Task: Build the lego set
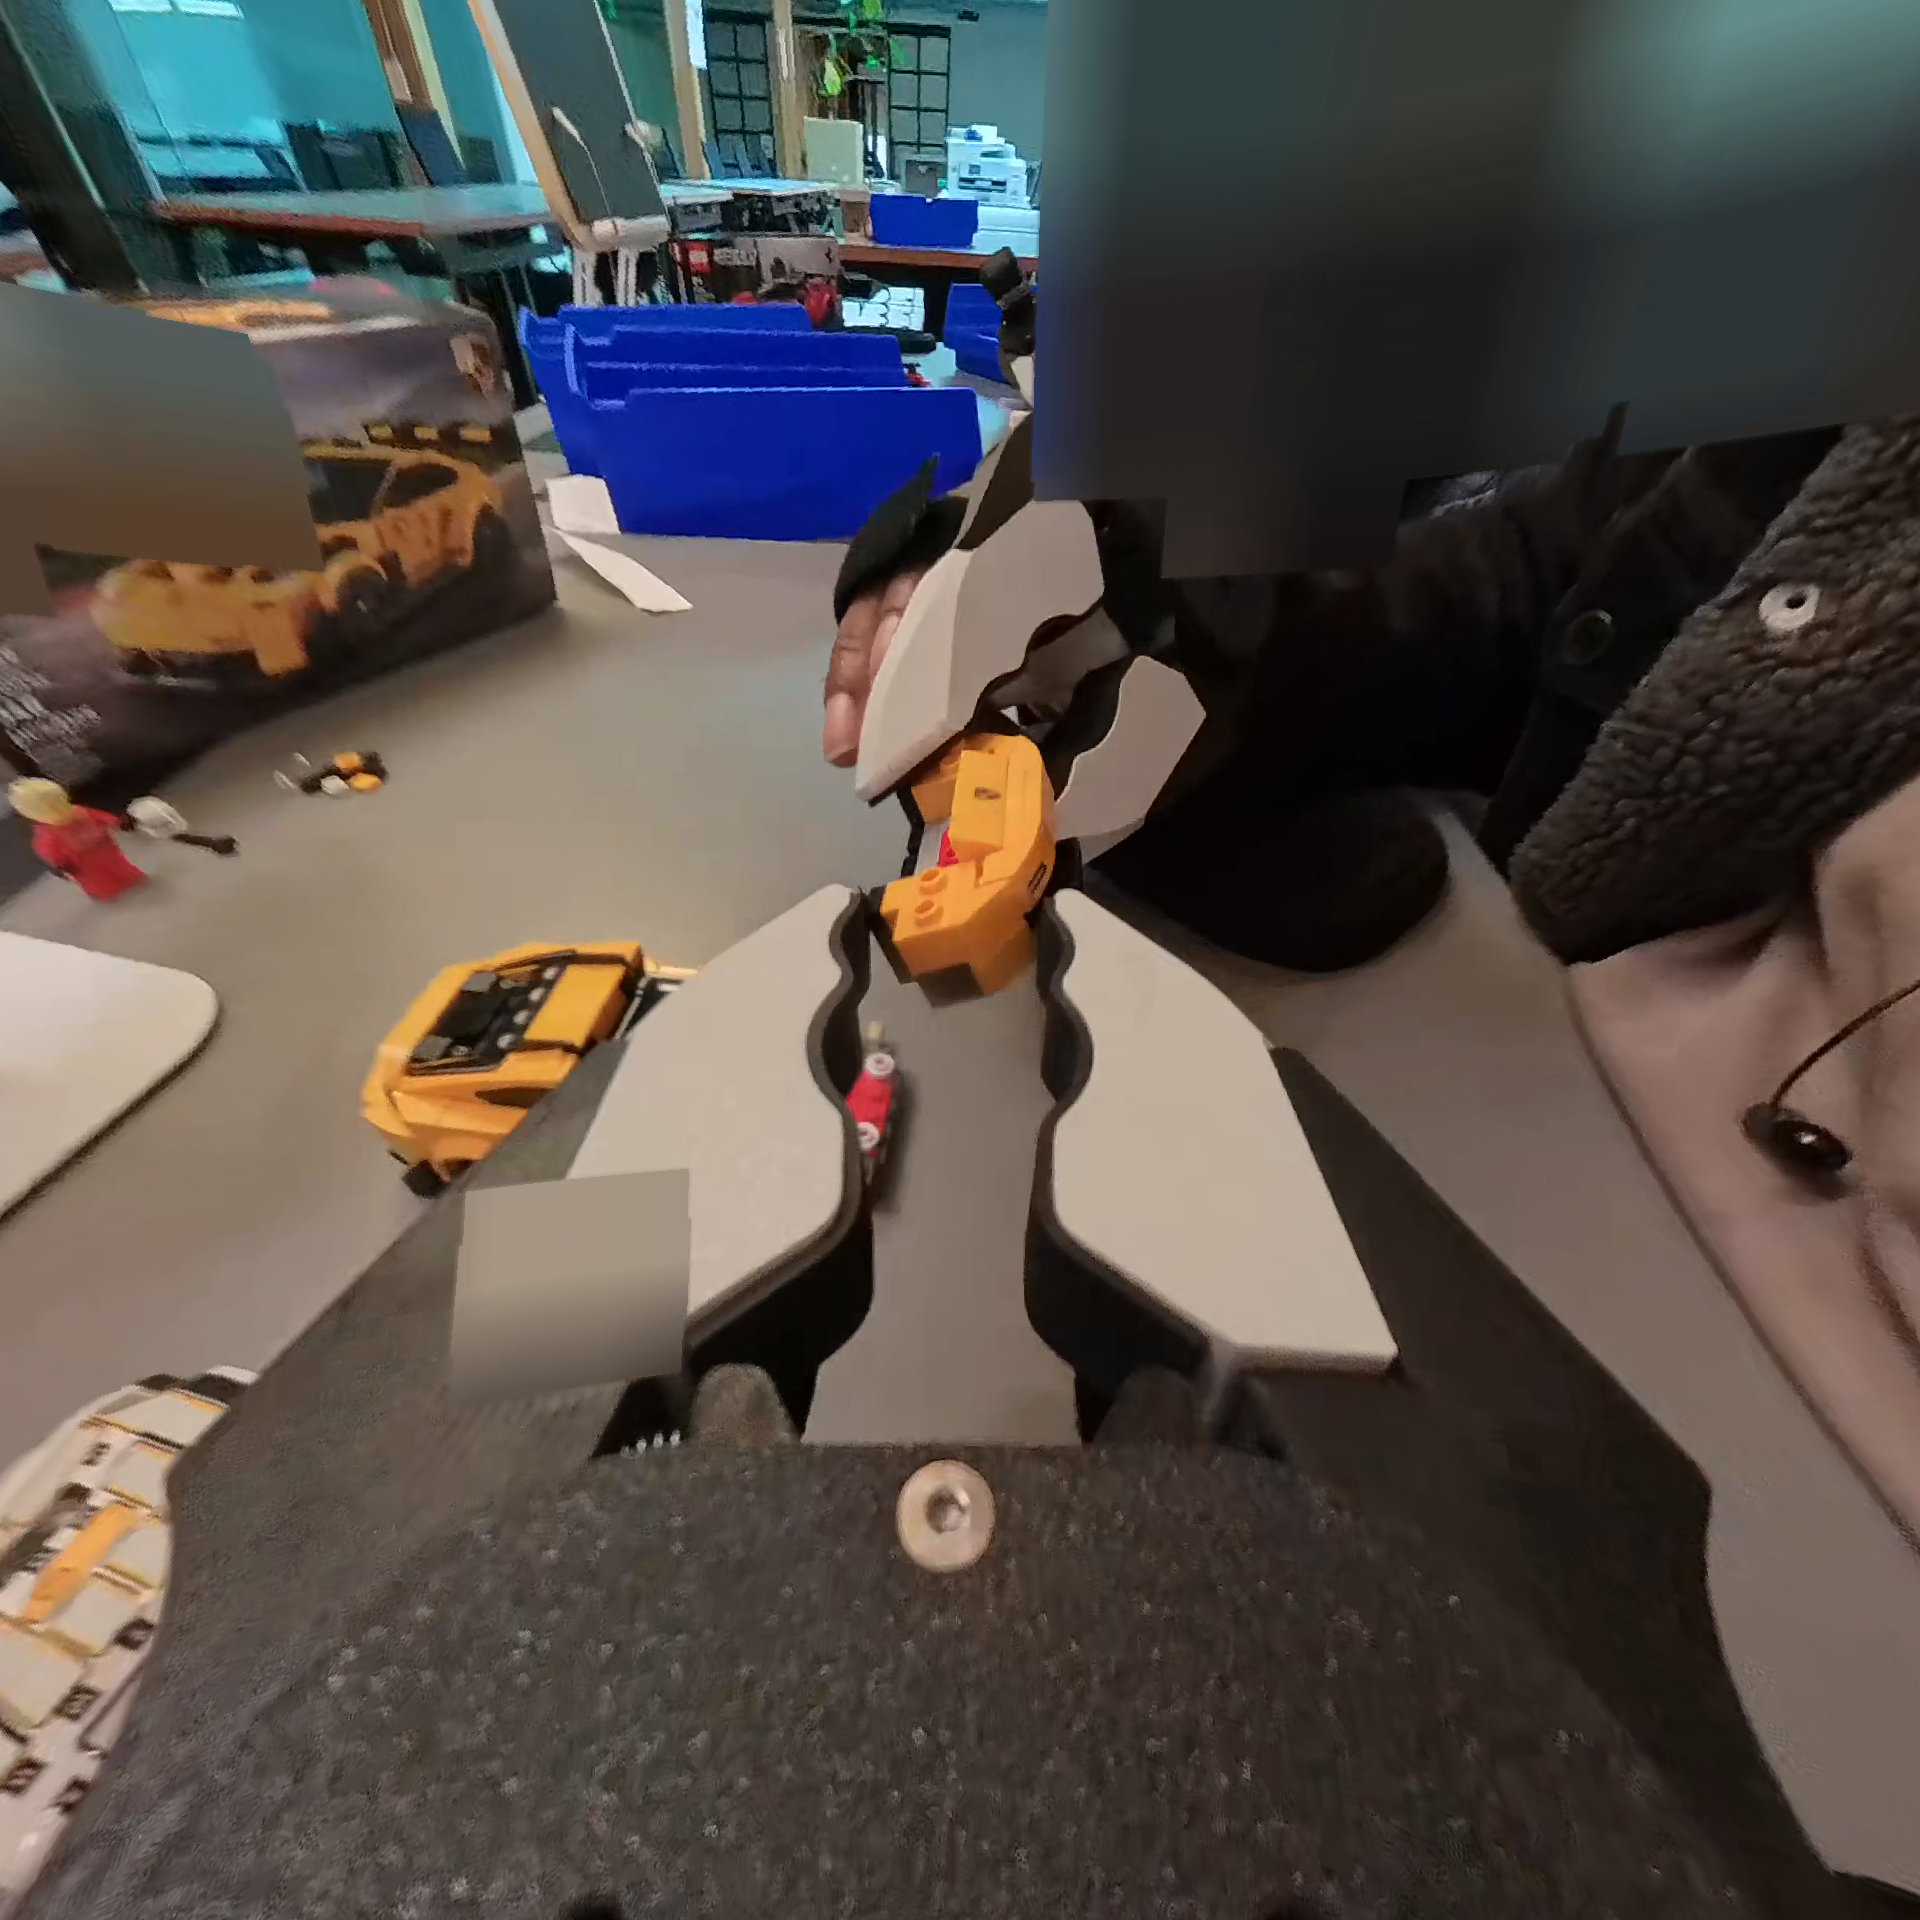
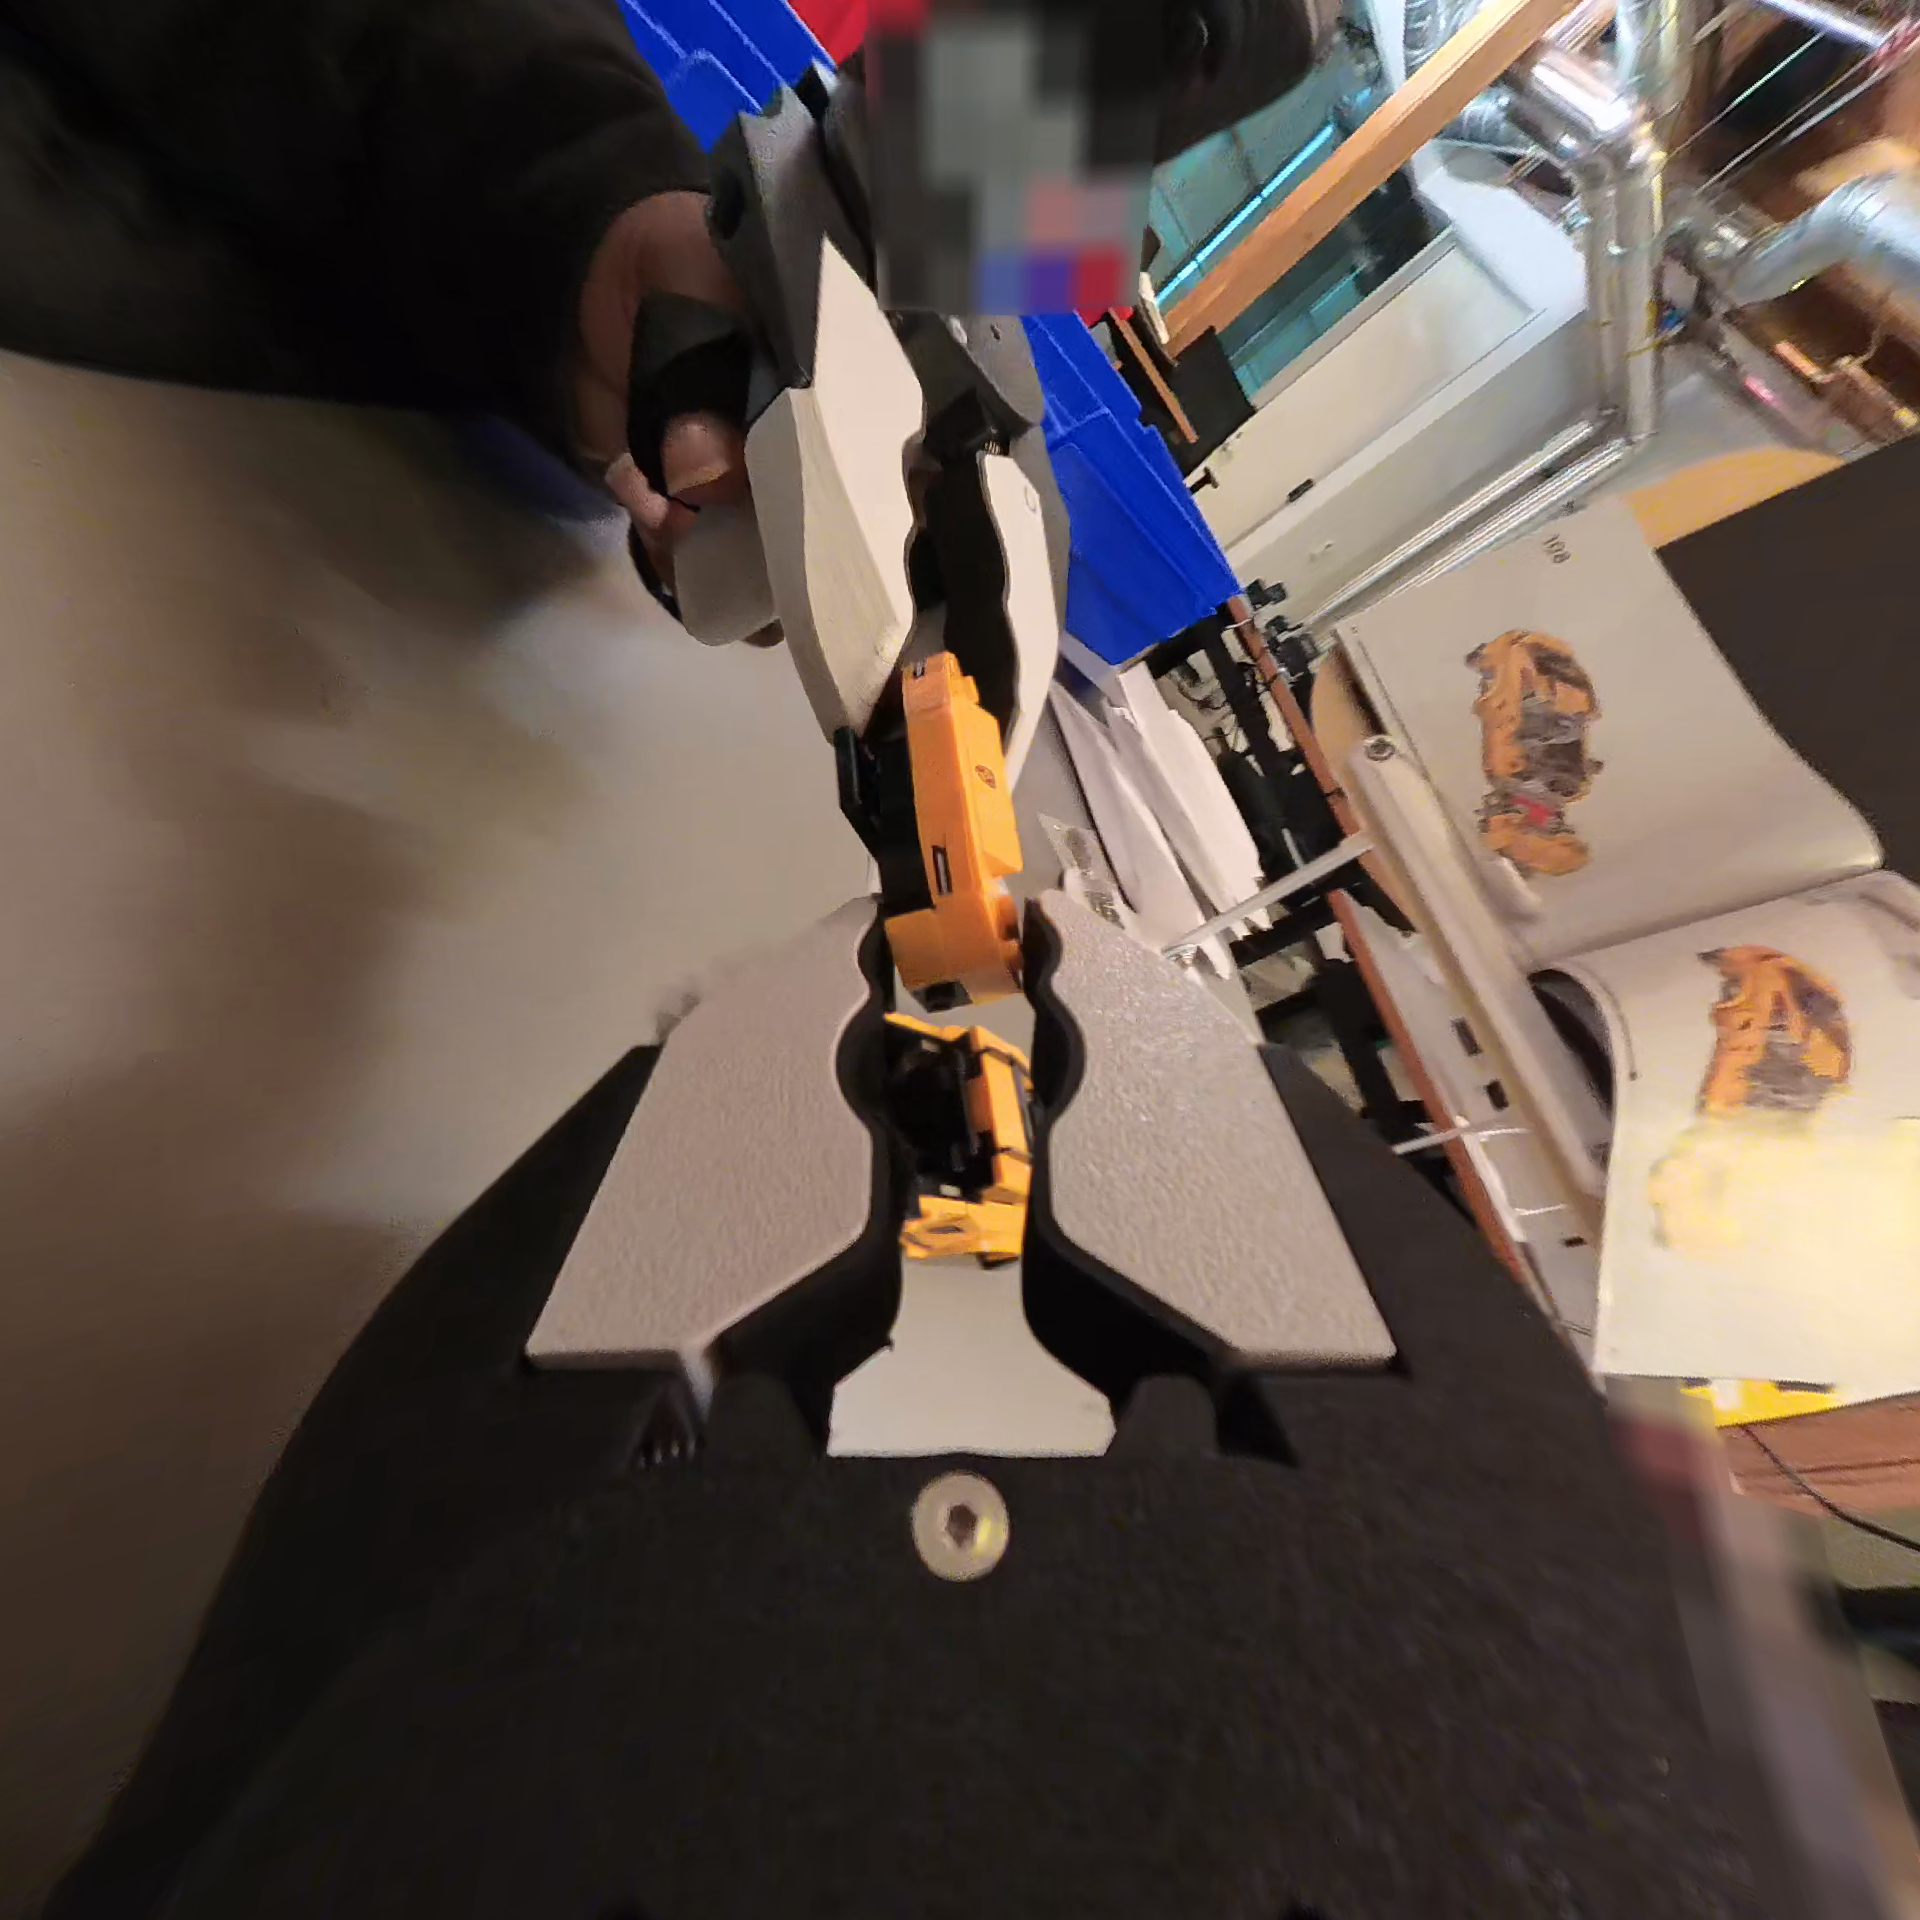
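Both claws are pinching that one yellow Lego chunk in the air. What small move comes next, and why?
Probably lower the yellow chunk toward the part-built car: the left gripper and the right gripper each clamp an end, and the car sits apart below.

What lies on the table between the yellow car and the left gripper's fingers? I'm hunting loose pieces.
In the left wrist view, a small red piece lies on the table, seen between the left gripper's fingers, right of the yellow car.

place: open office-workshop | evidence: blue storage bins [image 1: 769, 416] beyond the jaws, printer [image 1: 987, 166] far behind, exposed ceiling ducts [image 2: 1662, 208], long desks [image 1: 343, 218]
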### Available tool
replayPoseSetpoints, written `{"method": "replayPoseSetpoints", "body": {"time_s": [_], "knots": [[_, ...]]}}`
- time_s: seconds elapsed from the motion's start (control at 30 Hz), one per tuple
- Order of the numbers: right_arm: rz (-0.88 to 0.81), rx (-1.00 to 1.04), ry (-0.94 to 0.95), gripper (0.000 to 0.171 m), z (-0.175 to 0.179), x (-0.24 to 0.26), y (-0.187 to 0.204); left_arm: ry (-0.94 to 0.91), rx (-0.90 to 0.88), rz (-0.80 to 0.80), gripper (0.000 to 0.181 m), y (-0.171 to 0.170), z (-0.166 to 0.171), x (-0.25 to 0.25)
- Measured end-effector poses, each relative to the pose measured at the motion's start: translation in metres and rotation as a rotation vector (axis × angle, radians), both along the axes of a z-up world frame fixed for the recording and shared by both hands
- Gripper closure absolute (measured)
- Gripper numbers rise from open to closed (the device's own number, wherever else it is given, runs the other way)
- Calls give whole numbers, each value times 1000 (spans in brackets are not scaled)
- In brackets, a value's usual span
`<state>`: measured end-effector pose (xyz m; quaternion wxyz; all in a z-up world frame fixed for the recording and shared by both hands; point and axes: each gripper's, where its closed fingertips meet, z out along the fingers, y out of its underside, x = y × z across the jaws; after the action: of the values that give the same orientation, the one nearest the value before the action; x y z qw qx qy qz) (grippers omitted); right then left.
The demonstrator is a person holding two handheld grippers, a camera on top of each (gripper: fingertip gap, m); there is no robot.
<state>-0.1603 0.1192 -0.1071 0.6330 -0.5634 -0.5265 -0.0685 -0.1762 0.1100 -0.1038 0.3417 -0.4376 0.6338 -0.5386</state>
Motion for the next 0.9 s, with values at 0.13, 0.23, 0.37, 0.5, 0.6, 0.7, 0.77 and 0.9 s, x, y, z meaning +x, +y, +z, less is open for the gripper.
{"method": "replayPoseSetpoints", "body": {"time_s": [0.13,0.23,0.37,0.5,0.6,0.7,0.77,0.9], "knots": [[-14,44,-41,147,1,-1,0,-33,98,11,150,0,1,-1],[-19,-3,-8,144,-2,0,2,-34,135,24,151,1,-1,-1],[41,-219,165,137,-6,-1,-2,-35,190,44,151,6,-4,-2],[124,-517,381,129,-10,-1,-7,-52,233,27,151,3,-4,-3],[162,-608,422,128,-14,-2,-12,-79,280,8,151,-2,-3,-5],[206,-658,425,130,-17,-9,-19,-92,333,-14,151,-8,-4,-5],[228,-660,429,139,-15,-10,-22,-95,368,-16,151,-9,-6,-5],[226,-634,405,142,-16,-10,-22,-97,381,-12,151,-9,-7,-5]]}}
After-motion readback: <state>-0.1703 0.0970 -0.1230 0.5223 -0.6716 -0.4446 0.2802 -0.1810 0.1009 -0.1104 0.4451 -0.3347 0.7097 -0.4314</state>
